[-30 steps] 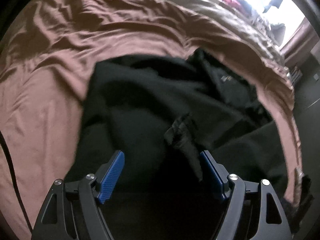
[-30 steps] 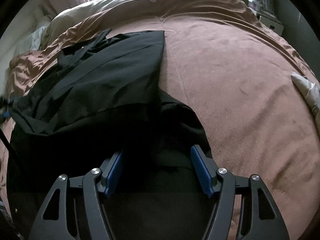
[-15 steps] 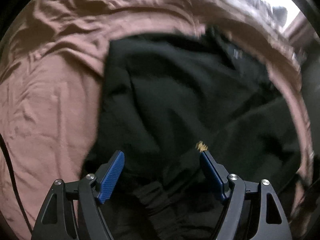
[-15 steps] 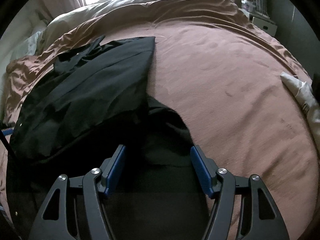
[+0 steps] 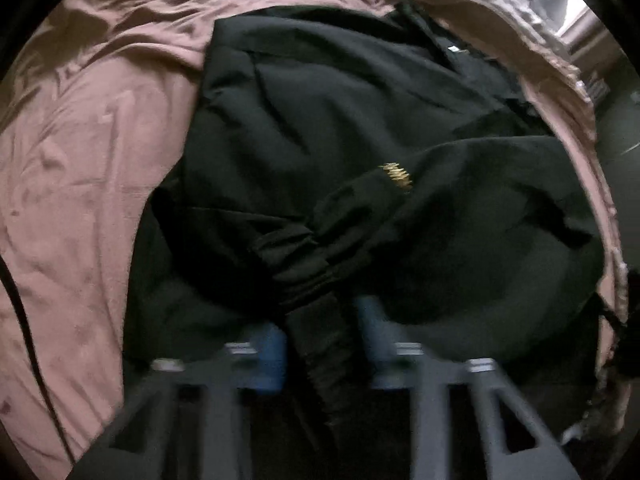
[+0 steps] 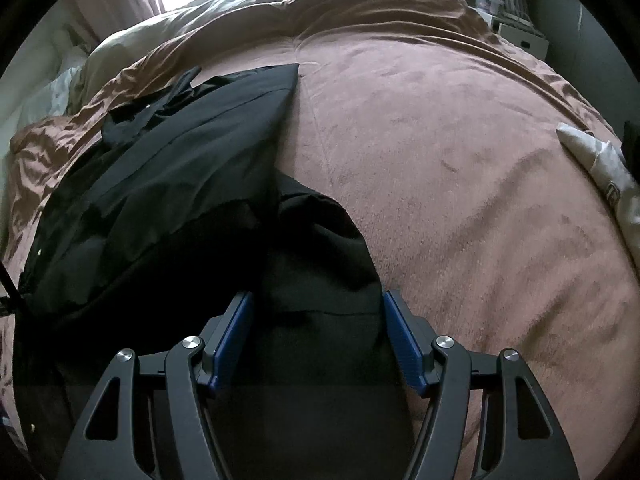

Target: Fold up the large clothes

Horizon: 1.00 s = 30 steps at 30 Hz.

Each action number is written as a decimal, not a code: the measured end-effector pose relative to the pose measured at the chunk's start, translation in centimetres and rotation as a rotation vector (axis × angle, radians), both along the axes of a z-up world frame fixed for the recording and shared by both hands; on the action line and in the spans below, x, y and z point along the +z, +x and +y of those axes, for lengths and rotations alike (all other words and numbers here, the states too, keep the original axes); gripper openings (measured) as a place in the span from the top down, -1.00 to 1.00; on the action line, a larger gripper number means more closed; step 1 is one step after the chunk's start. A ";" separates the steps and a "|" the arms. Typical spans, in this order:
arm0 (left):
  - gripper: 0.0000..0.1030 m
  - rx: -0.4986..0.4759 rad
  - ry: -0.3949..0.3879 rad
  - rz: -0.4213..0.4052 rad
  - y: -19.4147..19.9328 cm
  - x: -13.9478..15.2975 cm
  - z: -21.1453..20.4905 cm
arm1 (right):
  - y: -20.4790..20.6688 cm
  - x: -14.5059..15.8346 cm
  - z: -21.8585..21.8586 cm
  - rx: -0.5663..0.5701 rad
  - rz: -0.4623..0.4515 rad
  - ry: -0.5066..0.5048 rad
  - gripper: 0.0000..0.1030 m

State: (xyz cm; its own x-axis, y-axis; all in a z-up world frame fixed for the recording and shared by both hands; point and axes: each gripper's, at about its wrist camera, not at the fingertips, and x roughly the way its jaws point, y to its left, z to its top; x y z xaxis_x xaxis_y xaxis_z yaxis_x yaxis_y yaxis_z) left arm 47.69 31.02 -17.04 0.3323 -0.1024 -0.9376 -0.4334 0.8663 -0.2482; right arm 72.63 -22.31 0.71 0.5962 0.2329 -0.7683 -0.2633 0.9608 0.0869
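Two grippers, one black jacket (image 5: 360, 120), spread on a brown blanket (image 5: 80, 160) over a bed. Seen from the right wrist as a dark heap (image 6: 180, 168) on the left half of the blanket (image 6: 460, 160), one straight edge running up toward the far pillows.

Only one container in sight: a white box (image 6: 520, 38) off the far right corner of the bed, with upright items in it, too small to name.

Left gripper (image 5: 322, 346) smeared by blur; blue pads (image 5: 272, 356) drawn in against either side of a ribbed cuff (image 5: 320, 320) and gripping it. Sleeve folded across the jacket body, with a small gold mark (image 5: 395, 174) just above the cuff, not legible. White tag (image 5: 454, 49) near the collar, also unreadable. Lower part of the jacket lost in shadow under the gripper arms.

Right gripper (image 6: 318, 320) spread wide, holding nothing, blue pads (image 6: 234, 332) either side of a dark flap at the jacket's near edge; whether touching the cloth, hard to say.

Pale printed cloth (image 6: 600, 168) cut off at the right rim. Thin black cable (image 5: 24, 320) cut off at the left rim.
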 end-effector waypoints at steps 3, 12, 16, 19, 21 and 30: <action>0.82 -0.021 0.037 -0.043 -0.2 2.3 -0.8 | -0.3 0.4 -0.2 0.010 -0.008 0.003 -0.25; 0.84 -0.056 0.244 -0.203 2.4 11.1 -1.5 | 0.0 1.3 0.1 0.015 -0.028 -0.001 -0.25; 0.84 -0.027 0.289 -0.205 4.8 11.5 0.6 | 0.2 1.5 1.1 0.030 -0.044 -0.028 -0.25; 0.84 -0.021 0.303 -0.181 6.4 10.2 1.6 | 0.6 1.3 1.9 0.045 -0.045 -0.046 -0.25; 0.84 -0.012 0.295 -0.165 6.8 9.0 2.3 | 0.9 1.0 2.6 0.053 -0.045 -0.069 -0.25; 0.47 0.080 0.229 -0.086 7.0 2.3 5.4 | 2.9 0.6 3.9 0.012 -0.023 -0.109 -0.25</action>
State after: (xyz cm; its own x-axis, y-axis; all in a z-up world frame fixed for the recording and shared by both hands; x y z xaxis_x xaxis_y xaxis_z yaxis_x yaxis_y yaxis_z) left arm 54.73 36.38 -14.70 0.4100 0.1396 -0.9013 -0.4888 0.8680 -0.0879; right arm 75.48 -18.45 1.29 0.6120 0.1561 -0.7753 -0.2756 0.9610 -0.0240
